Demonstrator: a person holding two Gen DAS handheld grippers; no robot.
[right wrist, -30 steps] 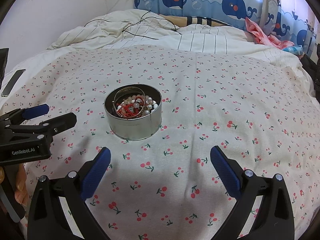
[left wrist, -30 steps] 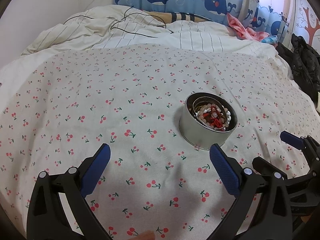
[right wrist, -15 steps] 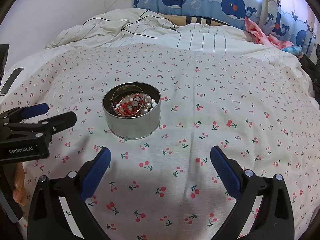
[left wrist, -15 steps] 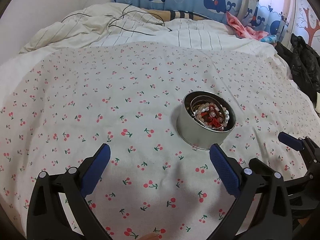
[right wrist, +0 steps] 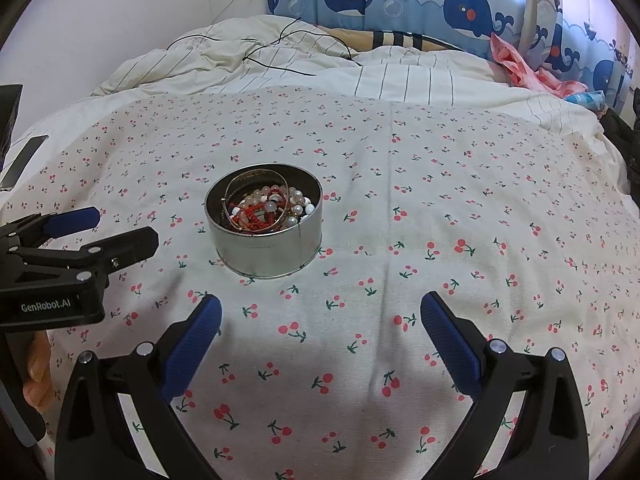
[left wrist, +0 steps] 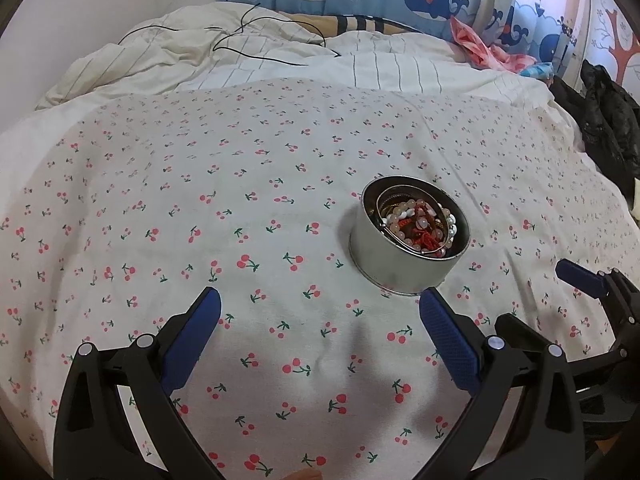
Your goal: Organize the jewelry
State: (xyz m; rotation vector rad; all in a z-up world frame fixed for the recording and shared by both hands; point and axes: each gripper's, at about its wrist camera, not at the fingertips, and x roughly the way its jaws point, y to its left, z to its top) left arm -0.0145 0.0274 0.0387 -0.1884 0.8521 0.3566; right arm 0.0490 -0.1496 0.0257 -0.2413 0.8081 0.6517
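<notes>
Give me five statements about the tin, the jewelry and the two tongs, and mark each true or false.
1. The round metal tin stands upright on the cherry-print sheet. True.
2. The tin has a lid on it. False: it is open at the top, with the jewelry showing inside.
3. The jewelry includes pale beads and red beads. True.
4. The right tongs are shut on a bracelet. False: they are open, hold nothing, and sit short of the tin.
5. The left tongs are open and hold nothing. True.
</notes>
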